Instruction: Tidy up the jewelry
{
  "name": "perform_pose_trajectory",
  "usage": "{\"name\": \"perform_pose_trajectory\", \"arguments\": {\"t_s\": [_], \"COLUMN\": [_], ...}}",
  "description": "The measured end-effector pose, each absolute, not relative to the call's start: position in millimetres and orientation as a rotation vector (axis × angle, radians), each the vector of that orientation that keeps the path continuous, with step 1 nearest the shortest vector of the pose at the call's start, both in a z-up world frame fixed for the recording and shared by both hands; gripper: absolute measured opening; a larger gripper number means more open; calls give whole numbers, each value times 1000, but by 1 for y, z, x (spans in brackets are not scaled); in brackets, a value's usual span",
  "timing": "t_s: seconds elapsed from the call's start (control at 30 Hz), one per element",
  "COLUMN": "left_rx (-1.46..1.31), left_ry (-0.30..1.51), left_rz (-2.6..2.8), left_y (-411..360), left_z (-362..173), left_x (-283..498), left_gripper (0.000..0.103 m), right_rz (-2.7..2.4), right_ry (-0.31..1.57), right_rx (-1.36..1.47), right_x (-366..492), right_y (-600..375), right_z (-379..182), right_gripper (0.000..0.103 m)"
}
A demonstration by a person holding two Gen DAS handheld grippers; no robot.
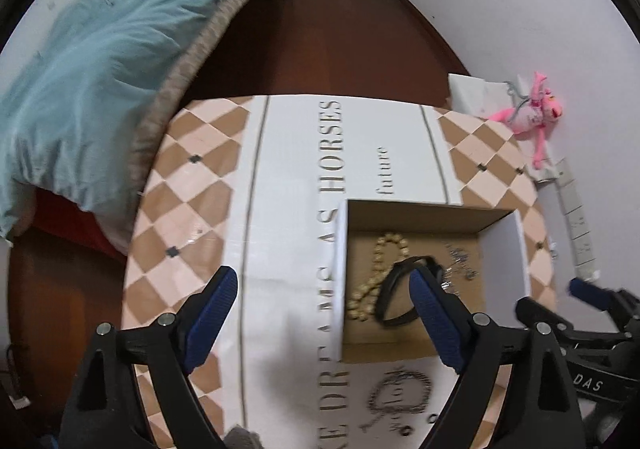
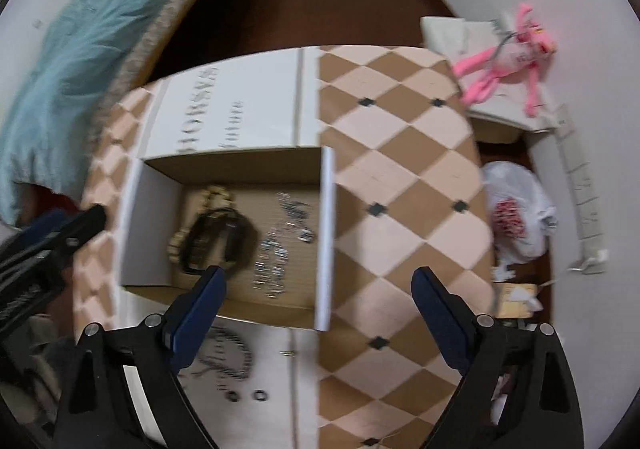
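Note:
An open cardboard box (image 1: 502, 249) (image 2: 150, 225) stands on the checkered table (image 1: 188, 177) (image 2: 400, 169). Inside lie a cream bead necklace (image 1: 374, 281) (image 2: 214, 195), a black bracelet (image 1: 394, 299) (image 2: 216, 237) and a silver chain (image 1: 460, 263) (image 2: 280, 249). In front of the box a dark chain necklace (image 1: 400, 395) (image 2: 230, 359) and two small rings (image 2: 246, 395) lie on the white cloth. My left gripper (image 1: 324, 321) is open and empty above the box's left wall. My right gripper (image 2: 316, 317) is open and empty above the box's right wall.
A white runner with printed letters (image 1: 332, 145) crosses the table. A bed with a blue blanket (image 1: 100, 61) is at the left. A pink plush toy (image 1: 532, 113) (image 2: 508, 57) and a plastic bag (image 2: 516, 209) sit at the right by the wall.

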State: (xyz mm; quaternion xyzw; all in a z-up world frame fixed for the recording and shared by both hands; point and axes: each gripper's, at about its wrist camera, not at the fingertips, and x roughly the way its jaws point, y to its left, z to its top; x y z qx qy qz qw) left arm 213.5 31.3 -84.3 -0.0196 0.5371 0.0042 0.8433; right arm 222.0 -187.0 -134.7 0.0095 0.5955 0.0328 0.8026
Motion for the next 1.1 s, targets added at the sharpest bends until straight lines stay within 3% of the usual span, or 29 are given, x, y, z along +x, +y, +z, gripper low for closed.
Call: {"name": "perform_pose_trajectory", "arguments": {"t_s": [0.1, 0.37, 1.1], "left_rx": [-3, 9, -9], "left_ry": [1129, 1108, 911], "left_rz": [30, 55, 41], "left_y": [29, 27, 13], "left_z": [-90, -85, 19], "left_x": [206, 189, 111], "left_gripper": [95, 95, 95], "right_rz": [32, -16, -25], "right_ry": [1278, 1223, 954], "right_rx": [-2, -21, 23], "right_x": [216, 200, 109], "right_y": [-187, -186, -191], "right_z": [-142, -128, -7], "right_gripper": [95, 95, 95]}}
